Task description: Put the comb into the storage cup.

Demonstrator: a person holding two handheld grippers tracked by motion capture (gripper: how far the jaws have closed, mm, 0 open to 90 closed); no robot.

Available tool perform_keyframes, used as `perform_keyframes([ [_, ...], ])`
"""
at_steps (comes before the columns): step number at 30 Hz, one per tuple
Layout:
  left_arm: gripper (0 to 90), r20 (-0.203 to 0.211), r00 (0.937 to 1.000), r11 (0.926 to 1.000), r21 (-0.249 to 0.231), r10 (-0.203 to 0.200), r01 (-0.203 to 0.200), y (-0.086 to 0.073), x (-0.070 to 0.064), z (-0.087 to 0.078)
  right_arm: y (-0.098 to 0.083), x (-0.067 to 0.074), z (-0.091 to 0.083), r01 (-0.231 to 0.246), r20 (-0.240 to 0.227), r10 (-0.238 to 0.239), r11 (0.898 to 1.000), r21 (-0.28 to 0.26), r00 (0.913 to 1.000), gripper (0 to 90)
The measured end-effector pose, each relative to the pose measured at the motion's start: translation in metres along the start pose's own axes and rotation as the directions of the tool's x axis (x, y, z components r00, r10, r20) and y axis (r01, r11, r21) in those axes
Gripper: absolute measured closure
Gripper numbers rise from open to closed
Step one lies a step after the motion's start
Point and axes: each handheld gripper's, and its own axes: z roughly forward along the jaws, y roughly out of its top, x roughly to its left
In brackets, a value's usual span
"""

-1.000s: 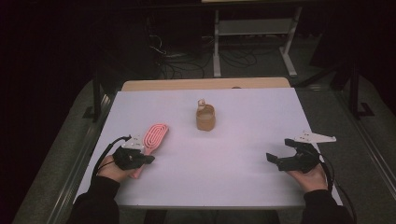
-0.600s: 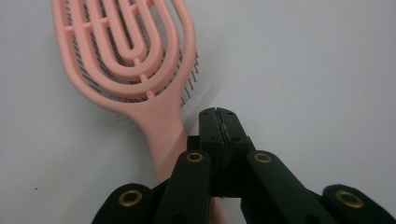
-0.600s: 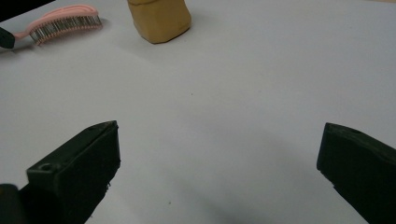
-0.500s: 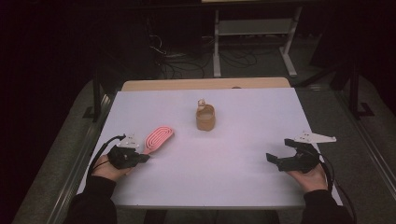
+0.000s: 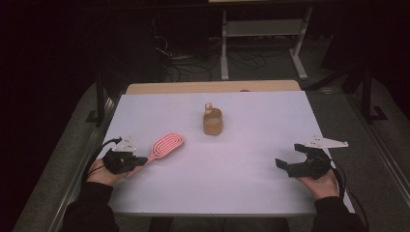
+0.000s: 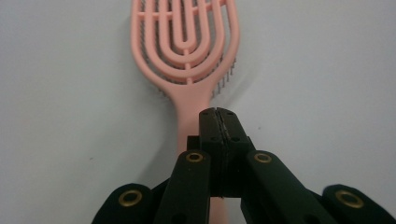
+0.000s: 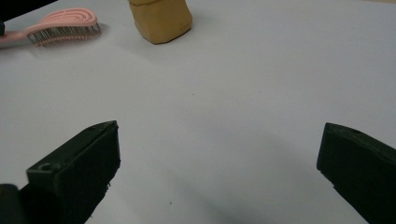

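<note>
Left gripper view: pink hairbrush (image 6: 185,42) flat on white surface (image 6: 317,70), bristles down, left gripper (image 6: 218,111) above its handle w/ jaws together, nothing between them.

Brush sits at surface's left-front; in high view the handle end meets left gripper (image 5: 140,159), contact unclear. Judged step: brush is free, so it looks either just set down or not yet picked up. Any regrasp needs jaws spread first, then lowered astride the handle. Right gripper (image 5: 285,164) rests at right-front, jaws wide apart, empty. Count: 1 brush, 1 tan cup-like container (image 5: 212,122) mid-surface w/ something small in it, 2 grippers.
</note>
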Motion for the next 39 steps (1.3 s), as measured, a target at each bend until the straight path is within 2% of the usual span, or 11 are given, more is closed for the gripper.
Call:
perform_keyframes([
  [9, 90.0, -0.037, 0.9984, 0.9985, -0.036, -0.043, 0.041, -0.007, 0.011, -0.017, 0.000, 0.000, 0.000, 0.000, -0.001, 0.000, 1.000, 0.002, 1.0000, 0.0],
  [17, 89.8, 0.006, 0.9993, 0.9992, -0.017, -0.037, 0.037, 0.005, 0.015, -0.020, 0.000, 0.000, 0.002, 0.005, -0.002, -0.005, 1.000, 0.007, 1.0000, 0.0],
  [21, 80.5, 0.027, 0.9988, 0.9990, -0.016, -0.041, 0.041, 0.012, 0.015, -0.021, 0.000, 0.000, 0.002, 0.003, -0.003, -0.003, 1.000, 0.006, 1.0000, 0.0],
  [24, 72.4, 0.067, 0.9952, 0.9969, -0.026, -0.072, 0.074, 0.015, 0.016, -0.021, 0.000, 0.000, 0.002, 0.003, -0.004, -0.003, 1.000, 0.007, 1.0000, 0.0],
  [27, 63.2, 0.080, 0.9933, 0.9963, -0.014, -0.083, 0.084, 0.018, 0.015, -0.020, 0.000, 0.000, 0.002, 0.003, -0.006, -0.003, 1.000, 0.005, 1.0000, 0.0],
  [29, 56.8, 0.072, 0.9934, 0.9960, 0.000, -0.089, 0.089, 0.020, 0.014, -0.017, 0.000, 0.000, 0.002, 0.003, -0.005, -0.003, 1.000, 0.004, 1.0000, 0.0],
  [31, 55.8, 0.072, 0.9939, 0.9965, 0.001, -0.083, 0.084, 0.024, 0.013, -0.014, 0.000, 0.000, 0.002, 0.003, -0.005, -0.003, 1.000, 0.006, 1.0000, 0.0],
  [35, 48.5, 0.075, 0.9960, 0.9986, 0.022, -0.049, 0.048, 0.030, 0.010, -0.008, 0.000, 0.000, 0.003, 0.008, -0.006, -0.008, 1.000, 0.012, 1.0000, 0.0],
  [39, 41.8, 0.079, 0.9962, 0.9986, 0.039, -0.037, 0.034, 0.032, 0.009, -0.002, 0.000, 0.000, 0.003, 0.008, -0.007, -0.008, 1.000, 0.009, 0.9999, 0.0],
])
